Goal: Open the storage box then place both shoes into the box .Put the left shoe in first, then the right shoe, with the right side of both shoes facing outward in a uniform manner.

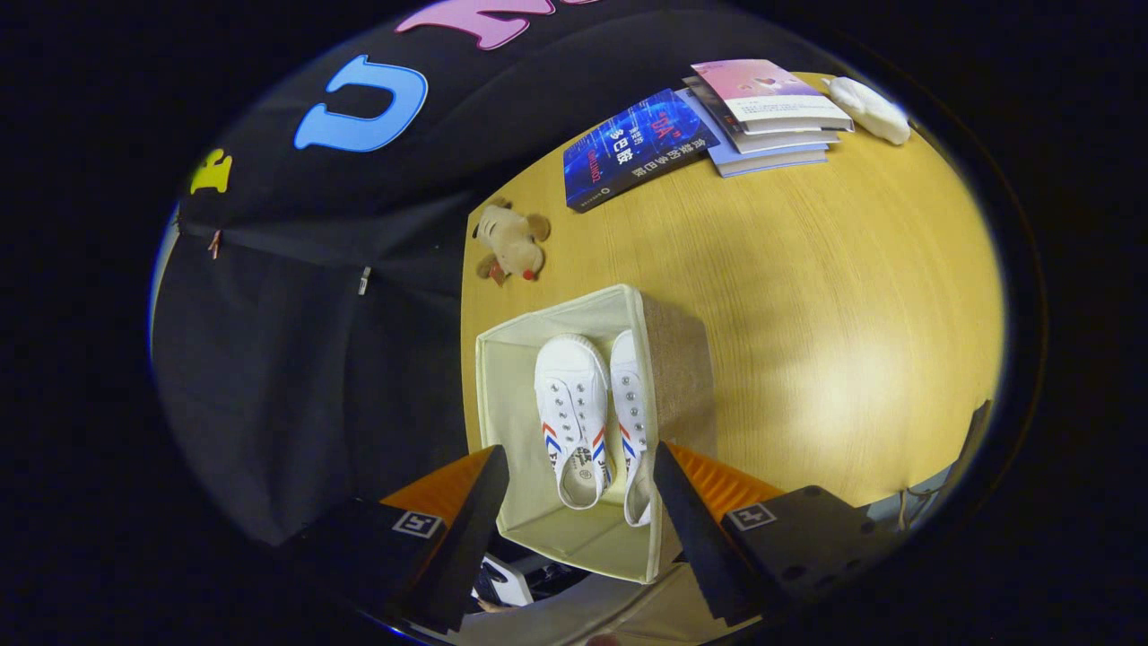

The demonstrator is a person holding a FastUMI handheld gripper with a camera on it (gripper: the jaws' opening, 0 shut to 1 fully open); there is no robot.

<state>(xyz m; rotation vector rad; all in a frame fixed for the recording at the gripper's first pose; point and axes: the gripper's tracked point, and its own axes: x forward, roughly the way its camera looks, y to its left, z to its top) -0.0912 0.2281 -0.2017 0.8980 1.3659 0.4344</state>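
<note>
Storage box [502, 377]: open, on the wooden table [807, 296].
Shoes: the larger-showing shoe [574, 413] and the second shoe [630, 404] lie side by side inside the storage box.
Gripper [581, 489]: fingers spread above the storage box, gripping nothing.
Plush toy [509, 240]: beyond the storage box.

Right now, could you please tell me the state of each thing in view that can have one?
Beige fabric storage box: open, holding both shoes.
Two white canvas shoes: inside the box, side by side, toes pointing away from the gripper.
Gripper: open, fingers apart above the box, gripping nothing.
Blue hardcover book: closed, flat on the wooden table.
Stack of pale books: closed.
Plush toy dog: lying on the table.
</note>
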